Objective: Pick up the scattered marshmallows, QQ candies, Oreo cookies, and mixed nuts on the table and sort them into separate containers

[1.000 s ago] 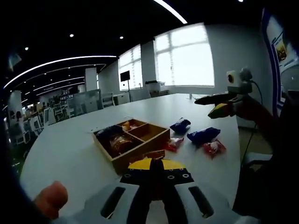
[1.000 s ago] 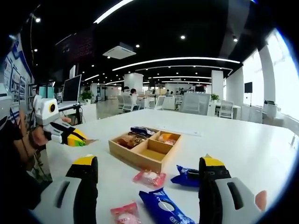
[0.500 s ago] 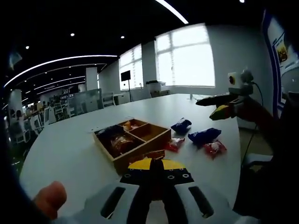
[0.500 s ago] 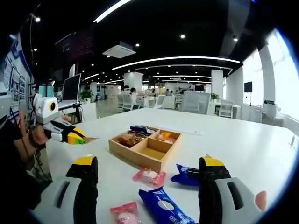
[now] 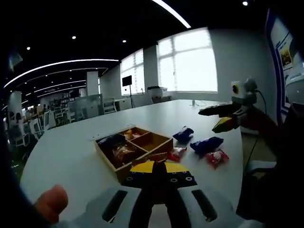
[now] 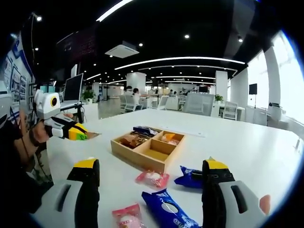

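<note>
Across the middle of both views spreads a large white table [image 6: 247, 142], the biggest thing here. On it sits a shallow wooden tray [image 6: 148, 153] split into four compartments; in the right gripper view the near-right compartment looks bare, the far-right one holds an orange packet, the far-left a dark blue packet, and the near-left brownish snacks. The same tray [image 5: 133, 147] shows in the left gripper view just beyond that view's own jaws.

Near the tray, loose on the tabletop, lie the remaining sweets: a long blue Oreo packet [image 6: 167, 213], a smaller dark blue packet [image 6: 191, 178], a red-and-pink candy packet [image 6: 152, 179] and a pink packet [image 6: 127, 217] at the bottom edge.

The right gripper [image 6: 148, 190] hangs above these packets with its jaws spread wide and nothing between them. The left gripper [image 5: 159, 183] has its jaws pressed together; no item shows between them, though the tips hide whatever might be pinched. It also appears at the left of the right gripper view [image 6: 71, 131], held in a hand, off the table edge.
</note>
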A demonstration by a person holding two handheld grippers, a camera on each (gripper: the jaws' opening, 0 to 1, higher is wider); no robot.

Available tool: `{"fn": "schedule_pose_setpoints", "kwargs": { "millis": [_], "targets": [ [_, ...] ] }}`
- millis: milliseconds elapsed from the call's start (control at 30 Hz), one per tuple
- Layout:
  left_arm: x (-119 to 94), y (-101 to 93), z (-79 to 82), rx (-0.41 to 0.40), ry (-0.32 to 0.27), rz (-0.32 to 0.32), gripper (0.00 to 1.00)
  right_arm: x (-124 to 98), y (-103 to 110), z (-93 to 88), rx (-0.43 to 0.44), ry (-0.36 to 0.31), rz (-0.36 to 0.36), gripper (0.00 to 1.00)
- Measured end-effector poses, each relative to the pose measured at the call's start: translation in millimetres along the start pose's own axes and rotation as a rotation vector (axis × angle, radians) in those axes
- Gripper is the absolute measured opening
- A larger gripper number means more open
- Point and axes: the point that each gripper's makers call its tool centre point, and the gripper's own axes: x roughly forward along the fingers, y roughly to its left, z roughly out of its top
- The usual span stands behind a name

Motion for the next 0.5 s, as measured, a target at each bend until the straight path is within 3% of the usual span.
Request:
{"fn": "schedule_pose_setpoints", "kwargs": {
  "millis": [500],
  "targets": [
    [5,7.8,17.7,0.033,-0.016,0.000,0.09,-2,-1,-0.1,-0.013,0.000,-0.003,0.85]
  ]
}}
